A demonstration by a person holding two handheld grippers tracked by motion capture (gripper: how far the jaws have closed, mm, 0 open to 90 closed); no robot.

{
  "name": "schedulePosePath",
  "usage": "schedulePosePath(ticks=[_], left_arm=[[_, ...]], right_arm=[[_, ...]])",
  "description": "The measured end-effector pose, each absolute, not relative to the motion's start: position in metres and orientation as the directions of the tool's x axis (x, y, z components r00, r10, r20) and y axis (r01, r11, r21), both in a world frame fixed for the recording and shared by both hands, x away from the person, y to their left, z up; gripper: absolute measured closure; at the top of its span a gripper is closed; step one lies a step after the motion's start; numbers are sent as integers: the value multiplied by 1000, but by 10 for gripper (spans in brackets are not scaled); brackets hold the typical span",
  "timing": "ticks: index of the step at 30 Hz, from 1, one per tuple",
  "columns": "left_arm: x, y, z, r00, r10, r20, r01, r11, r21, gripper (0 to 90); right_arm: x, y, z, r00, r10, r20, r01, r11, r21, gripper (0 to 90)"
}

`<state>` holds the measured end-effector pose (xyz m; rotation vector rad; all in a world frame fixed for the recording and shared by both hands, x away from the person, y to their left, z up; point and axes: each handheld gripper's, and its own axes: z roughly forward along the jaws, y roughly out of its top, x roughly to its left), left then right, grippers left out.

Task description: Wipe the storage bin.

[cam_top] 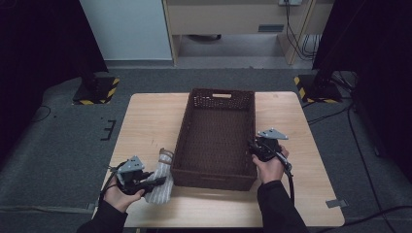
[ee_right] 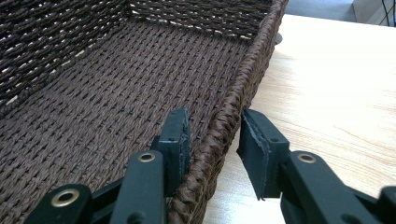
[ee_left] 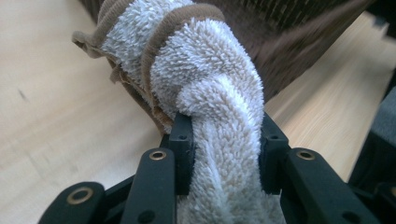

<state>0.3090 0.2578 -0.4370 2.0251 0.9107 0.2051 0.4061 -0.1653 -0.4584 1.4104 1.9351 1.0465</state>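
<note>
A rolled white terry towel with a brown band lies at the table's front left, against the dark wicker basket's left wall. My left gripper is shut on it, and in the left gripper view both pads pinch the towel at its middle, with my left gripper just off the wood. My right gripper sits at the basket's right wall near the front. In the right gripper view my right gripper has one jaw inside and one outside, closed on the braided rim.
The basket has nothing inside it and stands in the middle of the light wooden table; there is a handle slot in its far wall. Bare wood lies to its left and right. Black stands and cables are on the grey floor beyond.
</note>
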Motion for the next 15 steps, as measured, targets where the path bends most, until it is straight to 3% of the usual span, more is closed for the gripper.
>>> schedulePosePath(ticks=[8,15], left_arm=[[315,267,-425,682,709,-183,541,-319,778,648],[327,275,-440,588,786,-192,610,-275,743,644]], right_arm=[[406,-165,-458,-321,947,30,542,158,825,622],[406,-171,-450,-341,939,47,551,159,819,517]])
